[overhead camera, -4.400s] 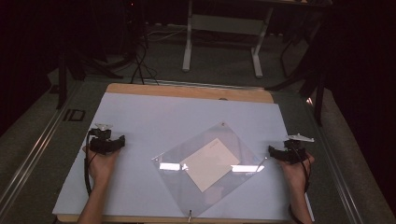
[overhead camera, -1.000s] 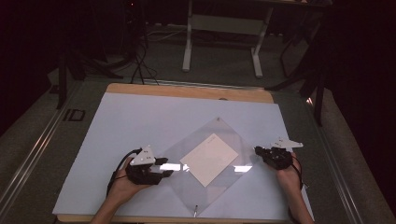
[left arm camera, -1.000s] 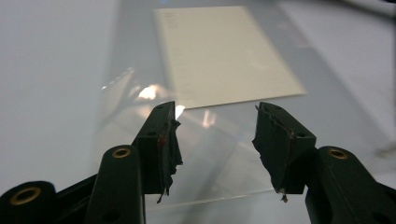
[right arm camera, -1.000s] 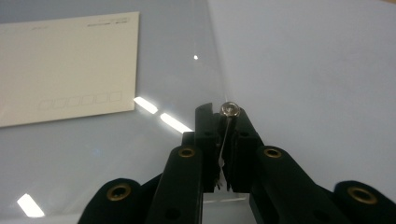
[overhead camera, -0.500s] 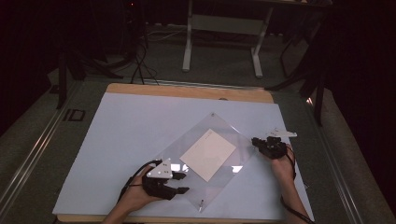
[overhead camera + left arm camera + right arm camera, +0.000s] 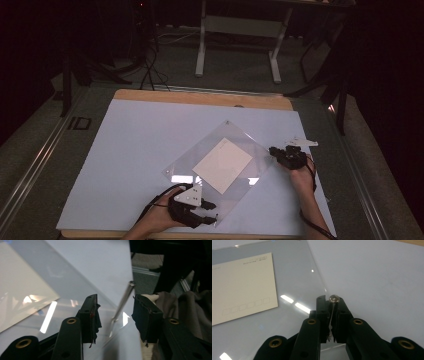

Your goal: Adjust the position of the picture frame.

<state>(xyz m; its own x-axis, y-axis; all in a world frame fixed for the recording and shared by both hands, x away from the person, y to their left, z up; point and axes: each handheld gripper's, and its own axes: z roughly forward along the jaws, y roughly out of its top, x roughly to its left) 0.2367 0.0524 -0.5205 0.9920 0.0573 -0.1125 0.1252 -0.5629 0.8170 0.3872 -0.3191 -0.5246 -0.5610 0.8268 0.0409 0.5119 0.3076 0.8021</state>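
A dark room with metal stand legs lies behind the tabletop (image 6: 150,150), which is covered by a pale blue-white sheet. On it lies a clear square acrylic frame (image 6: 235,137), turned corner-on, with a cream postcard (image 6: 222,164) inside it. The right gripper (image 6: 276,152) has its jaws clenched on the frame's right corner, pinching the plate just under a small silver corner screw (image 6: 334,298). The left gripper (image 6: 212,212) sits at the frame's near corner, its jaws apart on either side of the upright edge of the plate and a thin metal pin (image 6: 122,301); they have just been closing in, the pads not yet pressing. Since a second ago this hand has slid from the frame's left corner to the near one, and the frame has turned slightly.
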